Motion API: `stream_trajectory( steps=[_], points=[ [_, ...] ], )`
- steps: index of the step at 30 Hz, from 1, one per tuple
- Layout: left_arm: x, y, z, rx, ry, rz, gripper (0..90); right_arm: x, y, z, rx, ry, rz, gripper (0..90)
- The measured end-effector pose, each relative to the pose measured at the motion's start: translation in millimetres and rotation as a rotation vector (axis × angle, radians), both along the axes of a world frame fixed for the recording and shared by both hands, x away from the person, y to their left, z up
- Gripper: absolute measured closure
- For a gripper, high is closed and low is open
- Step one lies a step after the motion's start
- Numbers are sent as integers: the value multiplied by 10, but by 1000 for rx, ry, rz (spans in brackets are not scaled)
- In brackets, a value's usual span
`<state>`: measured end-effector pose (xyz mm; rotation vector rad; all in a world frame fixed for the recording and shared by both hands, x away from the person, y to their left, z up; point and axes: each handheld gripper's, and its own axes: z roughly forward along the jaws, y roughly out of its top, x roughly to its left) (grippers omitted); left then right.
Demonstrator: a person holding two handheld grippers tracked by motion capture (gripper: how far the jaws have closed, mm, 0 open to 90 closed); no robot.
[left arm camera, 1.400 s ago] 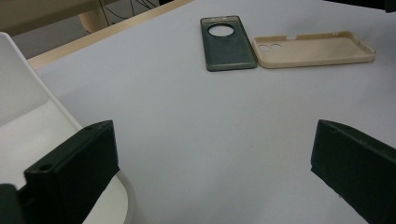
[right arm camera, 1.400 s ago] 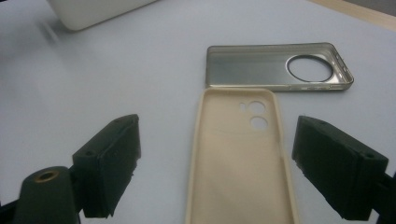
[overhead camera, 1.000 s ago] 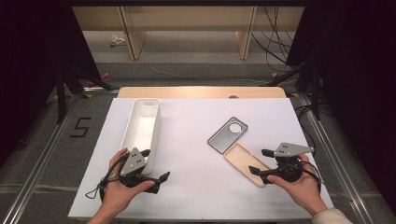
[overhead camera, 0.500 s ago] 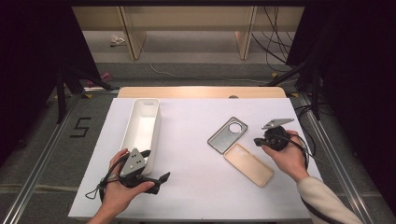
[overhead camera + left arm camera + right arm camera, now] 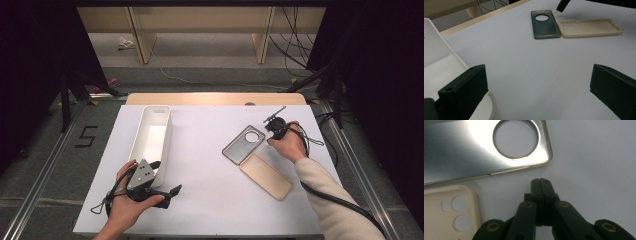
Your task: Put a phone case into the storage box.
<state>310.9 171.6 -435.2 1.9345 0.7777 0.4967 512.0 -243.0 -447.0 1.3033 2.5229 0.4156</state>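
A grey phone case [image 5: 243, 144] with a round camera hole lies right of the table's middle, and a beige phone case [image 5: 266, 176] lies just nearer beside it. My right gripper [image 5: 272, 127] hovers at the grey case's far right corner. Its jaws are shut with nothing between them; in the right gripper view the closed tips [image 5: 541, 181] point at bare table just off the grey case [image 5: 474, 147] and the beige case [image 5: 446, 212]. My left gripper [image 5: 167, 195] rests at the near left, open and empty, its jaws wide apart [image 5: 536, 82].
A long white tray [image 5: 152, 135] stands at the left, next to my left hand; its rim [image 5: 439, 65] shows behind the left jaw. A wooden strip runs along the table's far edge [image 5: 215, 98]. Cables trail off the right side.
My right hand has moved from the near right of the table away from me to the grey case's far corner, and its jaws have shut. The left hand has stayed put.
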Motion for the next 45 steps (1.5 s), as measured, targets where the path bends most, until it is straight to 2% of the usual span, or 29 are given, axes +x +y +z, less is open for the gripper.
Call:
stream_trajectory(
  steps=[7,14,29,39,45],
  points=[
    [-4,1,-2,-3,2,2,5,129,25,-40,-49,49,-1,900],
    [-7,-3,-2,-1,2,1,5,178,54,-82,-87,64,-5,900],
    [-10,-2,-2,-2,1,-3,5,296,207,-104,-138,31,13,900],
    [-11,-1,-1,-3,0,-4,6,383,443,-129,-123,-18,33,900],
    [-14,0,-2,-4,0,-6,6,415,619,-141,-110,-38,68,900]
  ],
)
